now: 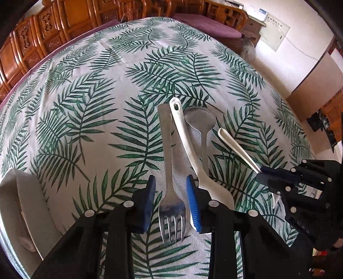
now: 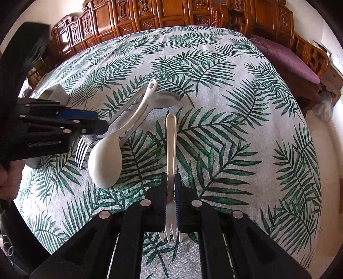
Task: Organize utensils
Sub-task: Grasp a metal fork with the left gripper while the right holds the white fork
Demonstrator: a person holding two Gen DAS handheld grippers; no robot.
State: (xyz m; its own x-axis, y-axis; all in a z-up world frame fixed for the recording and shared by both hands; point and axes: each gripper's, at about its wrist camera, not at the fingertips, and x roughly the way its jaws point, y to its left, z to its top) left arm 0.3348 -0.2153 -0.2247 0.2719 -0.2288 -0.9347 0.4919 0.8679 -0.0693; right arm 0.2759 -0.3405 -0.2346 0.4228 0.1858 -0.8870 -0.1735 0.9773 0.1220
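A metal fork [image 1: 171,193] lies on the leaf-print tablecloth, tines toward the camera. My left gripper [image 1: 171,203] straddles its neck and head, open, with a thin gap at each blue pad. A white plastic spoon [image 1: 186,146] lies just right of it, crossing a metal spoon [image 1: 199,120]. From the right wrist view, the left gripper [image 2: 100,123] hangs over the metal fork [image 2: 82,150], next to the white spoon's bowl [image 2: 105,163] and the metal spoon [image 2: 165,98]. My right gripper [image 2: 170,203] is shut on a white plastic fork [image 2: 171,139], held above the cloth. The left wrist view also shows the right gripper [image 1: 262,175] and the white fork [image 1: 235,148].
A white container [image 1: 21,214] sits at the table's near left corner. Carved wooden cabinets [image 2: 171,12] and a bench with a purple cushion [image 2: 285,55] stand behind the table. The cloth [image 2: 235,150] to the right of the utensils is bare.
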